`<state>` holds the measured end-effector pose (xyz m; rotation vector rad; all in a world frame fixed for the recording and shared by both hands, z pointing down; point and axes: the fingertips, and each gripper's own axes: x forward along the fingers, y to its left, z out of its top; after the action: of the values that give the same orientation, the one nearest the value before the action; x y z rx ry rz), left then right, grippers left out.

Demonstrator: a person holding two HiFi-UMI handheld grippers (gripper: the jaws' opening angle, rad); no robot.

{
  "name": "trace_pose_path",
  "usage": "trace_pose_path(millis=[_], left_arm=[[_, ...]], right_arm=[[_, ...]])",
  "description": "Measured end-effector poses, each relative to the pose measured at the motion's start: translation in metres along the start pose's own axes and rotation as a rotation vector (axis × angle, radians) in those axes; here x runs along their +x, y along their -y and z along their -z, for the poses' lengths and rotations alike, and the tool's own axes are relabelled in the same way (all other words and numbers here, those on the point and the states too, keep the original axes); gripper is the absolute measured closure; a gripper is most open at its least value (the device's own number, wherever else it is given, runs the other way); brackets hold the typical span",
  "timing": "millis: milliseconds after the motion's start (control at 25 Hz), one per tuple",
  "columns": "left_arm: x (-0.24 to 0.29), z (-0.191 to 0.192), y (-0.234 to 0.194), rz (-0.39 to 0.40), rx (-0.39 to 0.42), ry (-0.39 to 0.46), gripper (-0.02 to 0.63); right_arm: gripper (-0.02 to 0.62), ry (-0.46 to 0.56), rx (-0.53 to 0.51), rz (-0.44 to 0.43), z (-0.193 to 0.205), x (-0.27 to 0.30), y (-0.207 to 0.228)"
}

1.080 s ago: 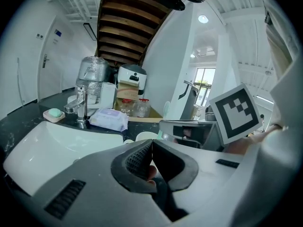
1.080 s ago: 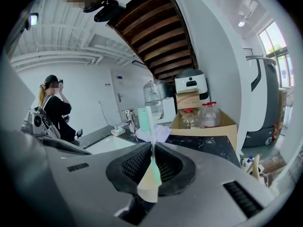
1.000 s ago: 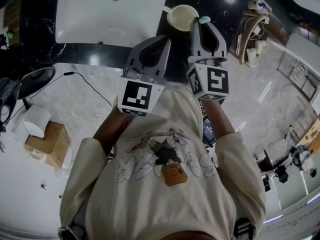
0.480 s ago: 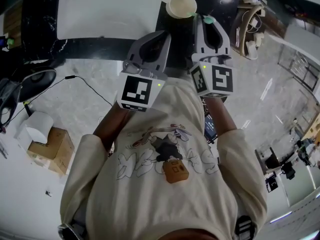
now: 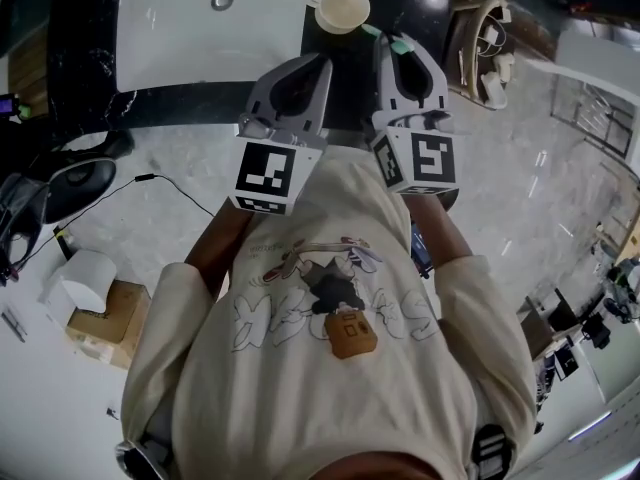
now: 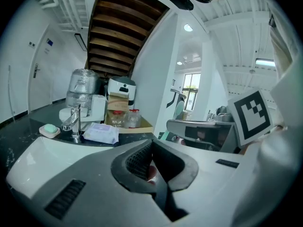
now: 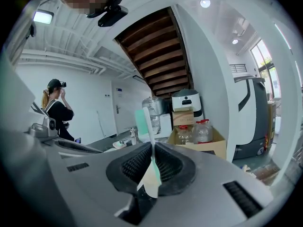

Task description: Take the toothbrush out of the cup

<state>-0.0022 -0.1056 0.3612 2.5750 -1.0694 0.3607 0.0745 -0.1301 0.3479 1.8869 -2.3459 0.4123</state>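
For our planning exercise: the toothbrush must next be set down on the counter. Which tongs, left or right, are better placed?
Right. The right tongs are shut on the toothbrush, beside the cup; the left tongs are shut and empty, so a handover would probably be needed first.

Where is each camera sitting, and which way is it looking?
Head view: on the person's head, looking steeply down at the white sink, the cream cup, the left gripper and the right gripper; the cream shirt and forearms show.
Left gripper view: rides the left gripper, looking along its shut jaws toward the silver tap.
Right gripper view: rides the right gripper, looking along jaws shut on the green-and-white toothbrush.
Shared: both gripper views show the brown cardboard box of bottles.
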Motion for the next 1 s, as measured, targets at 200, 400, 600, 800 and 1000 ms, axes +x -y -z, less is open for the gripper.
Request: trace_pose_path(millis=[200,400,600,800,1000], left_arm=[[0.000,-0.007,0.013,0.031,0.006,0.003,0.592],[-0.004,-0.014,0.022,0.052,0.008,0.009,0.592],[-0.008,-0.021,0.019,0.056,0.012,0.010,0.592],[-0.010,-0.030,0.013,0.044,-0.010,0.022,0.592],[-0.012,-0.034,0.017,0.060,-0.012,0.025,0.592]], right_arm=[[0.557,-0.004,0.008,0.000,-0.006,-0.009,0.005],[0.557,-0.060,0.084,-0.049,-0.007,-0.019,0.008],[0.557,-0.083,0.148,-0.107,-0.019,-0.028,0.008],[0.557,-0.054,0.127,-0.143,-0.033,-0.043,-0.002],[0.557,-0.021,0.056,-0.062,-0.044,-0.058,-0.019]])
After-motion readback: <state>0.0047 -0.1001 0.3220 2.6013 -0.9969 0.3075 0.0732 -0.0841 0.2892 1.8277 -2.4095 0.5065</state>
